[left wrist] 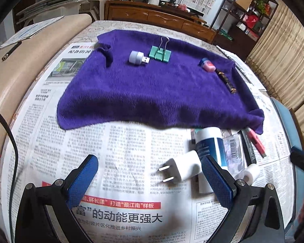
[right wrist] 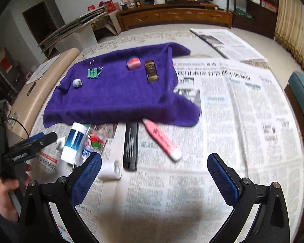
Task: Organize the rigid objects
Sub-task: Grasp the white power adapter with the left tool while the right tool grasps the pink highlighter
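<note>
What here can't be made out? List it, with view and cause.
- White charger, left wrist view: rear hidden behind the left tool finger.
- Pink pen, right wrist view: tip under the purple towel.
- Blue-white bottle: label blurred.
- Tape roll: partly behind the right tool finger.

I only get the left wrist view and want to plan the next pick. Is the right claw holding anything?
Observer: No. The right claw is open and empty above the newspaper.
Operator: What is the thin dark thing by the eraser on the towel?
Observer: In the right wrist view it is a flat dark brown pack with gold print, lying face up beside the pink eraser, not touching it.
Operator: And the black strip near my right finger?
Observer: It is a long black bar lying between the white roll and the pink pen, with its far end at the edge of the purple towel.
</note>
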### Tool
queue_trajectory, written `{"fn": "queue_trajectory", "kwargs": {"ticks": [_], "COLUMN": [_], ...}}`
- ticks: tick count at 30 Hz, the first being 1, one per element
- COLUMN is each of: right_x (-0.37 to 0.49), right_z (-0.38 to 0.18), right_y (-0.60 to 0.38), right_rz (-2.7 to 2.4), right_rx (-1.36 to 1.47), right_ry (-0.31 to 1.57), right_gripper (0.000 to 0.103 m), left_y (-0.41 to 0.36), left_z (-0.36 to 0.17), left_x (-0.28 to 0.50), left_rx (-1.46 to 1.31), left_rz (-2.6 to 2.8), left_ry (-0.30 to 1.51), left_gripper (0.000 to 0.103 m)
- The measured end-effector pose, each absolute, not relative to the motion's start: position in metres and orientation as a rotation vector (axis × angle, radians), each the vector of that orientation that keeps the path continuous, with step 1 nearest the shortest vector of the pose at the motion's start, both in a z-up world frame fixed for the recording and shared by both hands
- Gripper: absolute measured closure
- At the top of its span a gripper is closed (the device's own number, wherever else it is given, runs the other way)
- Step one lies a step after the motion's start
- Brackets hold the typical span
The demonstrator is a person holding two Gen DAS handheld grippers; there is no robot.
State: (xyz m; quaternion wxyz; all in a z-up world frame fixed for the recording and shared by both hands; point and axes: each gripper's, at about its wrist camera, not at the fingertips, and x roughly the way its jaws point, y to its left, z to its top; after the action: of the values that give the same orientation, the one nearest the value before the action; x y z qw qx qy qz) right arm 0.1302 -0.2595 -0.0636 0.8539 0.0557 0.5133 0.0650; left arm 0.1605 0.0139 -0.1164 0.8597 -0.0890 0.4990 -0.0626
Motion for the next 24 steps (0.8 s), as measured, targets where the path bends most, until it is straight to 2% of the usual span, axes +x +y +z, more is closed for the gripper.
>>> {"fn": "queue_trajectory", "kwargs": {"ticks": [11,24], "right_x": [0.123,0.118], "right_z": [-0.039,-0.035], "right_y": [-0.261,-0.281], "right_rz": [0.161,0.141], "right_rx": [0.117,0.181], "right_ry": [1.010,1.007], "right_gripper": [0.001,0.001], "left_y": [-0.011,-0.024], "left_z": [-0.122,-0.131], "left_x": [0.161,0.139], "left_rx": [-0.105,-0.080], "left_rz": [-0.061,0.144], "left_ry": [1.051,0.958], "left_gripper": [0.000,0.002]}}
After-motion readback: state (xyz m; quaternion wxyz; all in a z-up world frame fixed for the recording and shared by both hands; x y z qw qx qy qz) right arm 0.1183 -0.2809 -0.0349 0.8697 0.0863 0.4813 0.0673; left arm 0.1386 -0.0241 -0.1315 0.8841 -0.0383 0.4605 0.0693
